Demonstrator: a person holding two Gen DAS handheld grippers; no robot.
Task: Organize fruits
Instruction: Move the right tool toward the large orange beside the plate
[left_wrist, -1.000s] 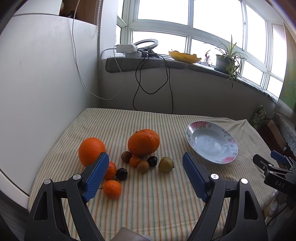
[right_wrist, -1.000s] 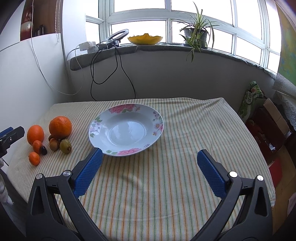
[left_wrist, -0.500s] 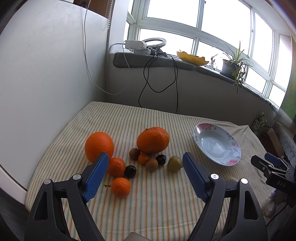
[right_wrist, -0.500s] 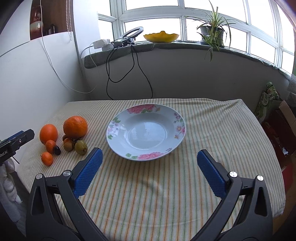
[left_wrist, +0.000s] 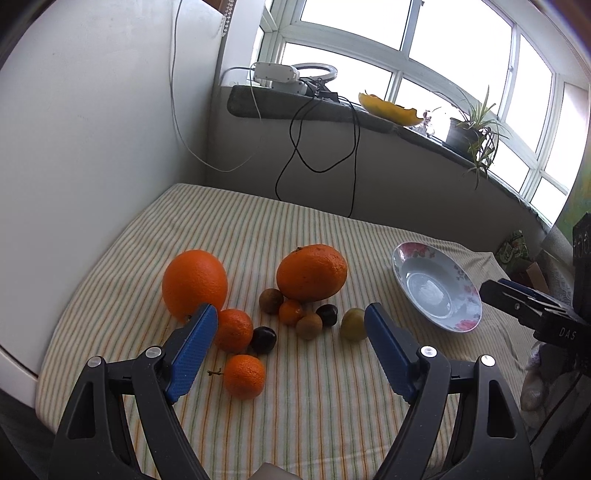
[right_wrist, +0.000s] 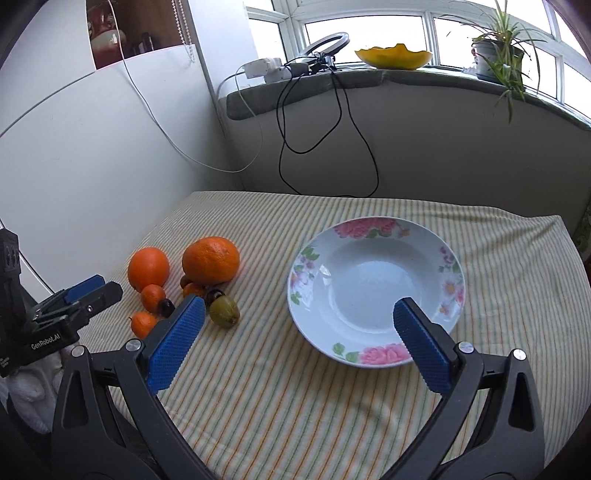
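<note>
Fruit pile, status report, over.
Both claws open, empty: left claw, right claw. Fruit pile all on cloth. Floral plate empty. Path clear.

Both wrist views low over the surface (left_wrist: 258, 229), facing the window; left nearer the fruits (left_wrist: 280, 306), right nearer the plate (right_wrist: 376, 236); both shared.

Home: windowsill (right_wrist: 369, 79), potted plant (right_wrist: 498, 48)

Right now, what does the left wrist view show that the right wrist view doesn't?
Only the left wrist view shows the two brown fruits clearly and the open left tongs head-on. Only the right wrist view shows the whole floral plate, bare, and the open right tongs. Both share the two big oranges, three small ones, the green fruit and striped cloth.
</note>
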